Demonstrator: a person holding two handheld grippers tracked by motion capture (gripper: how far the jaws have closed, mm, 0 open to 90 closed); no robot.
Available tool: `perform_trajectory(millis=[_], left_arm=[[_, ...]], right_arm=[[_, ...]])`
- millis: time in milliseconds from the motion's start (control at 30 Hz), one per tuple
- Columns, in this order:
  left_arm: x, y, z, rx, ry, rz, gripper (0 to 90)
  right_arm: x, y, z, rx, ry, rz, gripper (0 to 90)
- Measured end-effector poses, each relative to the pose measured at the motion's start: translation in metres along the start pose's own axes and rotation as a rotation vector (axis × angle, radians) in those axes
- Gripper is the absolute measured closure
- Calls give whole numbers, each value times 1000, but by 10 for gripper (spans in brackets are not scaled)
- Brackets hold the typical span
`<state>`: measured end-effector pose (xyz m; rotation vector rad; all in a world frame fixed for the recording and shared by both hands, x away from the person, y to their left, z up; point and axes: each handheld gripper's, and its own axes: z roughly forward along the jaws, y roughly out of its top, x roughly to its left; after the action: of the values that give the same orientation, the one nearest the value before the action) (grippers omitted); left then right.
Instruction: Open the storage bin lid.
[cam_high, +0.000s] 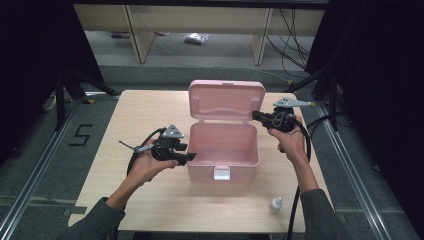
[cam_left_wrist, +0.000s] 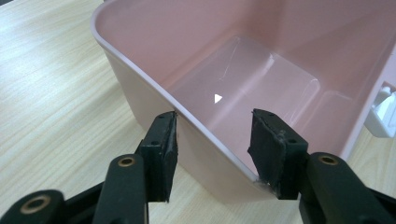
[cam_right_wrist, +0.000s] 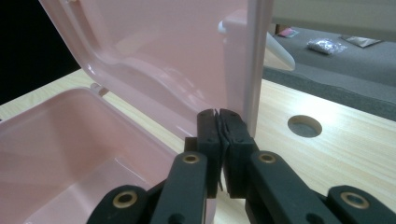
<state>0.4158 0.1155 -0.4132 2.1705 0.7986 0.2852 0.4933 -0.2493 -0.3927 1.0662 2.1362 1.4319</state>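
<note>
Left tongs straddle the box wall, wide; right tongs pressed together beside the lid edge.

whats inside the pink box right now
Nothing: the pink box stands open with its lid upright, and the floor and walls show bare in the high view and the left gripper view. The near front corner inside is hidden by the wall.

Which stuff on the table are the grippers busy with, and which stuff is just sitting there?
Busy with:
pink box, open and empty
its lid, standing up
left gripper, open across the box wall
right gripper, shut, beside the lid's edge

Just sitting:
small white bottle, near the table edge
</note>
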Motion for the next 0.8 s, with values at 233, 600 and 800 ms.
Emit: perform_trajectory(millis=[233,600,800], left_arm=[[0,0,0,-3,-1,-1,511],[1,-1,-1,-5,-7,-7,508],[1,-1,-1,-7,-9,-10,507]], right_arm=[[-5,-2,7,-6,-1,17,874],[-11,-4,19,-23,-4,23,874],[-10,-6,26,-4,-22,35,859]])
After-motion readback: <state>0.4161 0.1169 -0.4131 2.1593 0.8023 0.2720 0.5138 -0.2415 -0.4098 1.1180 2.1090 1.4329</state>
